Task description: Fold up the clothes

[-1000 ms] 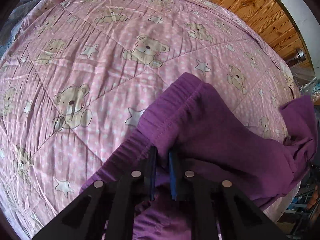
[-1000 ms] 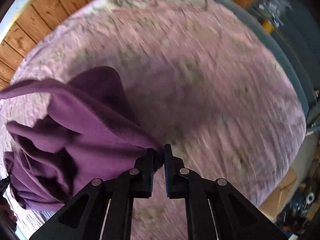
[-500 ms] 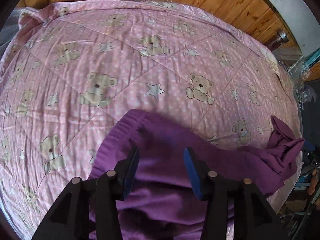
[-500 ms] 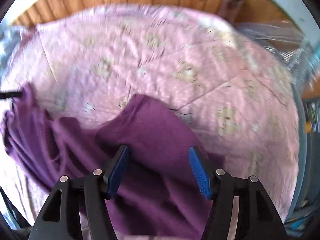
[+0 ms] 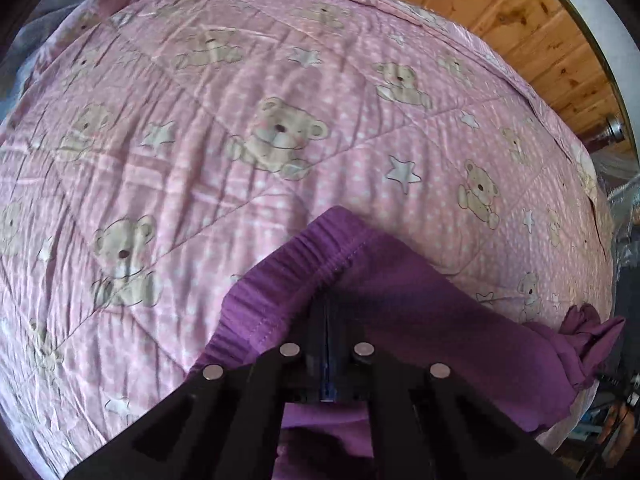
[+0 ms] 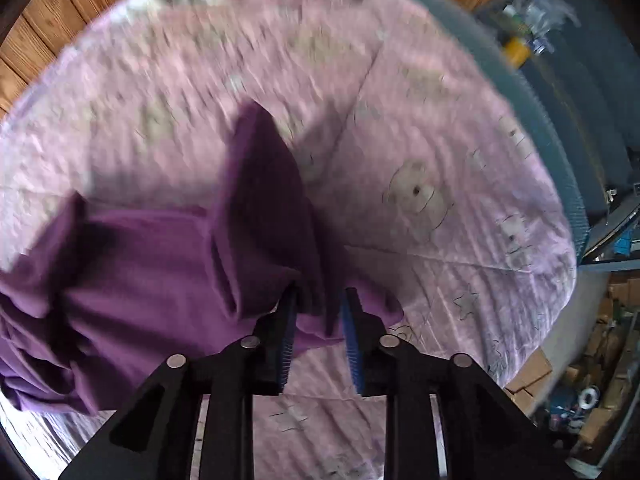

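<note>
1. Purple garment (image 5: pixel 420 304) lies on the pink teddy-bear quilt (image 5: pixel 240 140), near its front edge.
2. Left gripper (image 5: pixel 326 320) is clenched on the garment's elastic waistband.
3. Right gripper (image 6: pixel 320 304) has its jaws parted around a raised fold of the garment; the view is blurred.

We see a soft, matt purple cloth garment (image 5: pixel 420 312) with a stitched, gathered waistband, lying on a quilted, wrinkled pink cotton-like bedcover (image 5: pixel 200 160); behind it, knotty varnished wood panelling (image 5: pixel 520 20).
</note>
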